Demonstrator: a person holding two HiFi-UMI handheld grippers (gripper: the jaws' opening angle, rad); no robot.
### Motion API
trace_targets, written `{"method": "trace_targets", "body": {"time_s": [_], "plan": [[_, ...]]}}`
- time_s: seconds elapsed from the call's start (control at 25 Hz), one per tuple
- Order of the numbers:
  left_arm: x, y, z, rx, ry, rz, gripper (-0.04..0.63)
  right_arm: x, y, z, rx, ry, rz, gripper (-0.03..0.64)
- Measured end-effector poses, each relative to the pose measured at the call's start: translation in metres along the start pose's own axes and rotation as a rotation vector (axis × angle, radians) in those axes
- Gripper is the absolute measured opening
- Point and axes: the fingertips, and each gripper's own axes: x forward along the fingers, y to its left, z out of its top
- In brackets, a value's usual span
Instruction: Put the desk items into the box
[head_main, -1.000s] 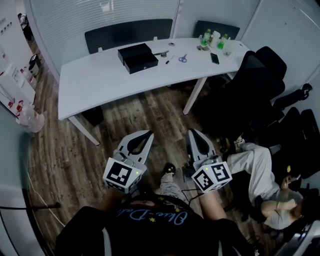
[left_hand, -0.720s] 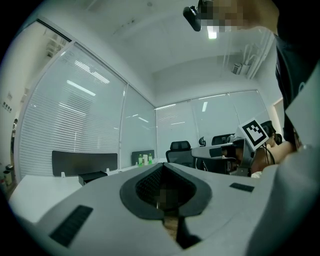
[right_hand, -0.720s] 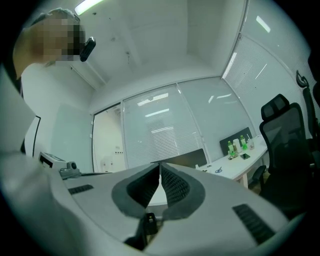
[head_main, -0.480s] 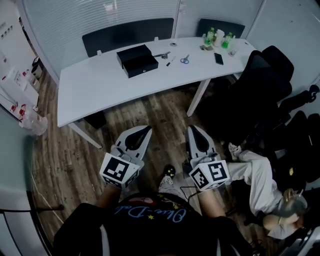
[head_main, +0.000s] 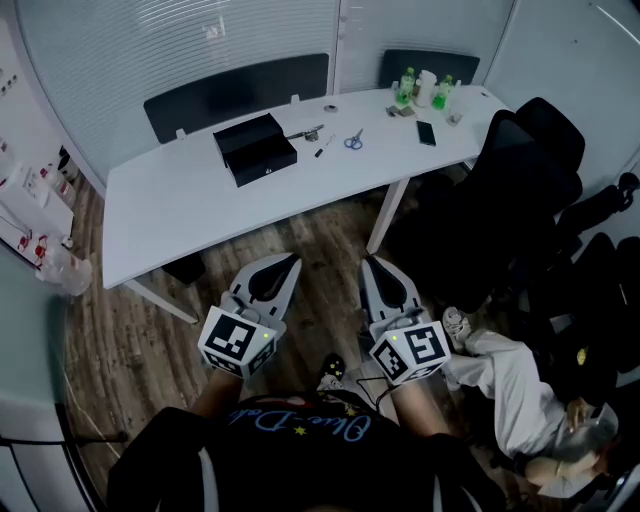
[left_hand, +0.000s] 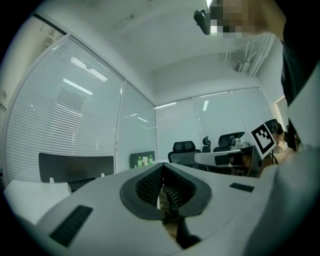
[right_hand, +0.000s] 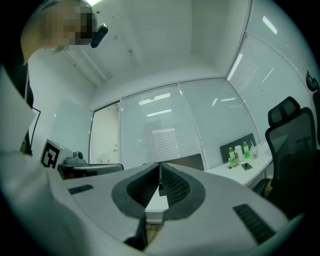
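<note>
A white curved desk (head_main: 180, 200) seen from above. The black box (head_main: 255, 148) sits on it, toward the far edge. It looks dark inside, and from here it cannot be told whether anything lies in it.

The loose items all lie to the right of the box, on the bare desktop:
- A small dark tool (head_main: 305, 133) is just beside the box.
- A pen (head_main: 320, 152) comes next.
- Blue-handled scissors (head_main: 353, 140) are a little further right.
- A dark phone (head_main: 427, 132) lies well to the right of the box.
- 3 bottles (head_main: 425, 88) stand beyond the phone, at the far right end of the desk.

So the task looks barely begun — every item in view is still outside the box.

Both grippers are held low in front of the person, over the wooden floor and well short of the box.
- **Left gripper** (head_main: 290, 263): its own view shows the jaws closed together with nothing between them.
- **Right gripper** (head_main: 368, 263): the same — jaws pressed shut and empty.

Each item still has to be reached, picked up and carried to the box.
</note>
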Motion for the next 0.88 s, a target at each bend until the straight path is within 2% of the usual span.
{"method": "trace_targets", "body": {"time_s": [0.24,0.44,0.68,0.88], "plan": [[0.048,0.012,-0.005,0.022,0.032,-0.001,0.009,0.028,-0.048,0.007,-0.003,-0.011,-0.007,0.011],[0.075,0.026,-0.008,0.02,0.039,0.016,0.009,0.047,-0.074,-0.003,0.058,0.018,-0.003,0.011],[0.096,0.032,-0.008,0.014,0.014,0.002,0.009,0.07,-0.104,-0.007,0.088,0.033,0.004,0.011],[0.109,0.044,-0.011,0.015,0.029,0.044,0.009,0.086,-0.117,-0.007,0.113,0.038,0.028,0.011]]}}
